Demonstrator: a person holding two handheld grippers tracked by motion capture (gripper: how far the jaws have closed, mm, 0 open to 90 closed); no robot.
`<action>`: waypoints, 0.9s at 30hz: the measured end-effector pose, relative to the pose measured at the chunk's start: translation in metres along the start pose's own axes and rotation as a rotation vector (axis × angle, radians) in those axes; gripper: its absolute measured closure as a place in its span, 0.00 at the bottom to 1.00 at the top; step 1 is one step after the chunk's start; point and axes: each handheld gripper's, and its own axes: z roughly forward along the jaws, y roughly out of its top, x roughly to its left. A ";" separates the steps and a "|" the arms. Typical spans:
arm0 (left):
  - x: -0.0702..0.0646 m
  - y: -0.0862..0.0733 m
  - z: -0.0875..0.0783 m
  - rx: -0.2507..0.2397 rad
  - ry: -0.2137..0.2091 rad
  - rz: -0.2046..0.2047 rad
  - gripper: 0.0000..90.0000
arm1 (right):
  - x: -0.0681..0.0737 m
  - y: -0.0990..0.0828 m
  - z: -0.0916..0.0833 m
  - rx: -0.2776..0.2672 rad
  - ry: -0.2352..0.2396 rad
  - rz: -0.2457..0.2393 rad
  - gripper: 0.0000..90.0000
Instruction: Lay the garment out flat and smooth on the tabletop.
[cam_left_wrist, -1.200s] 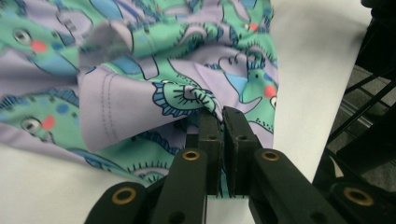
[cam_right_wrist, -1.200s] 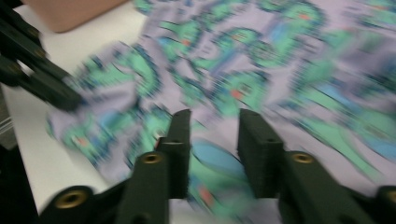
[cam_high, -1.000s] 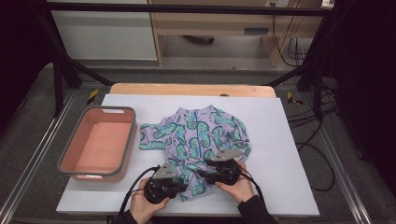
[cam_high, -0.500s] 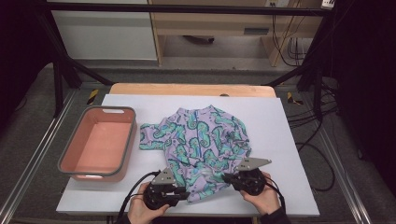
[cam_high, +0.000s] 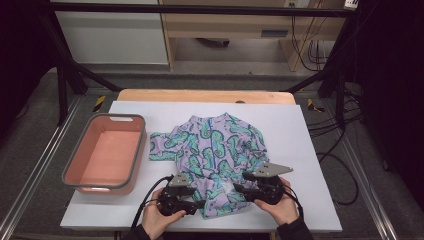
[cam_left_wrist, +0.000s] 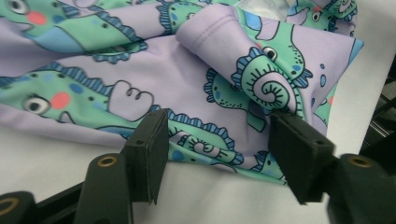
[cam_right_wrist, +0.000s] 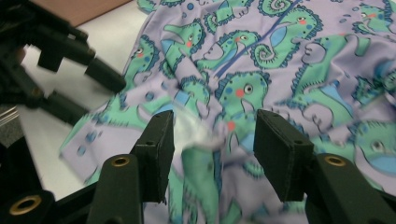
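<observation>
A lilac shirt (cam_high: 215, 155) with a teal seahorse print lies spread on the white table, its hem toward the near edge. My left gripper (cam_high: 197, 204) lies at the hem's left end and points right. Its jaws have just been opening and stand apart, with the hem's edge (cam_left_wrist: 219, 154) between them and no pad pressing. My right gripper (cam_high: 239, 190) points left at the hem's right part. Its jaws have also just been opening, and a loose, blurred fold (cam_right_wrist: 205, 135) sits between them untouched. The shirt (cam_right_wrist: 289, 60) spreads beyond the jaws.
A pink tub with a grey rim (cam_high: 75, 177) stands at the table's left. Bare white tabletop (cam_high: 310, 150) lies right of the shirt. A wooden edge (cam_high: 200, 95) runs along the back. Black frame legs and cables stand off the table's sides.
The right gripper has moved right along the hem, away from the left one. Both grippers' jaws, narrower before, now stand apart. The hem lies drawn wider across the table.
</observation>
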 end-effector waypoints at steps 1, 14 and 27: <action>-0.001 0.001 0.000 0.005 -0.001 0.003 0.49 | -0.001 0.002 0.006 0.010 0.005 0.008 0.53; 0.008 0.006 -0.015 0.065 0.015 0.039 0.99 | 0.007 0.000 0.024 0.127 0.098 -0.023 0.96; 0.063 -0.011 -0.044 -0.011 0.074 -0.081 0.99 | 0.064 -0.001 0.054 0.152 0.283 -0.116 0.94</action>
